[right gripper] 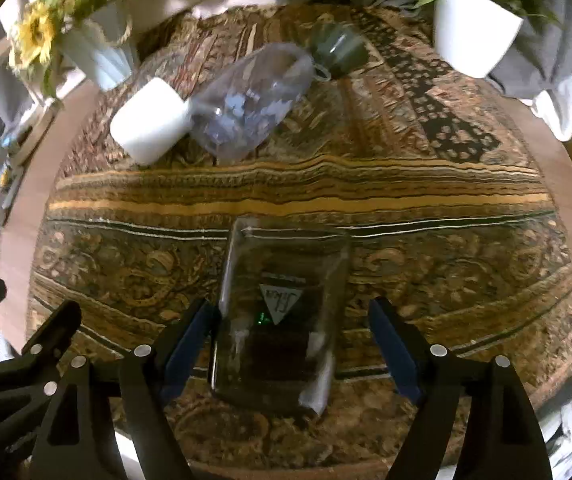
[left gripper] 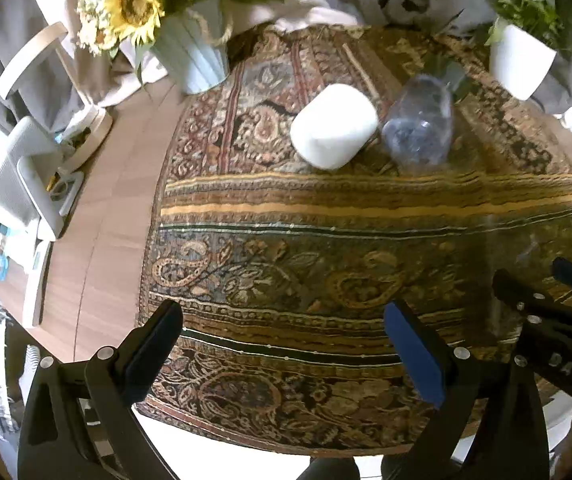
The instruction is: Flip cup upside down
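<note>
A clear glass cup with a white triangle label stands between the fingers of my right gripper; its label reads upside down. The jaws are open, with a gap on the right side and the left pad close to the glass. My left gripper is open and empty above the patterned cloth. A white cup sits upside down at the back, also in the right wrist view. A clear plastic cup stands beside it, also in the right wrist view.
A sunflower vase stands back left and a white plant pot back right. A dark green glass lies behind the clear plastic cup. Grey cloth is bunched along the back. The wooden table shows at left.
</note>
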### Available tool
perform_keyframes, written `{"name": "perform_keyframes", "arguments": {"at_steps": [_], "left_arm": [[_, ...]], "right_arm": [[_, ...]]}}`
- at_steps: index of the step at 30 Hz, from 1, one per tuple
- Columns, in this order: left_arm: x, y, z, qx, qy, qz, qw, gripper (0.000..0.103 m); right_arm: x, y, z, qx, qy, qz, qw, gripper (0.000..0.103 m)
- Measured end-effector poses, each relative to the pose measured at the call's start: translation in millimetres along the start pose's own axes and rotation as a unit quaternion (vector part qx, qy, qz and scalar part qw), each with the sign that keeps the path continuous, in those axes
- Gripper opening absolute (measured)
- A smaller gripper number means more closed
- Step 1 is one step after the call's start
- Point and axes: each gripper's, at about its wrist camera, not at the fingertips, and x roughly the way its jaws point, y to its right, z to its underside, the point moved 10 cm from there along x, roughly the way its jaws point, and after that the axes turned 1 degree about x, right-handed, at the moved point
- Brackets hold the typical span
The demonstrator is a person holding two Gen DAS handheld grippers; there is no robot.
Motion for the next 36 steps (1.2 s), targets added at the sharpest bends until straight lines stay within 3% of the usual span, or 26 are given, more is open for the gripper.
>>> {"name": "perform_keyframes", "arguments": {"at_steps": [6, 16, 21, 36], "left_arm": [[-27, 16, -14, 0.002, 0.022, 0.023, 0.9995, 0.103], [-51, 71, -11, 0.028, 0.023, 0.075, 0.9965, 0.103], [-51, 105, -5, 0.036, 0.015, 0.1, 0.9943, 0.103], [-12, 160, 17, 0.036, -0.034, 0.1, 0.9937, 0.099]], "right_arm": [[-45, 18, -7, 0.025, 0.029, -0.012, 0.999, 0.08], [-87, 69, -15, 0.055, 0.065, 0.017, 0.996, 0.08], [-83, 94, -9, 0.06, 0.058, 0.028, 0.996, 0.08], [-50, 152, 16, 0.063, 0.011, 0.042, 0.997, 0.08]]}}
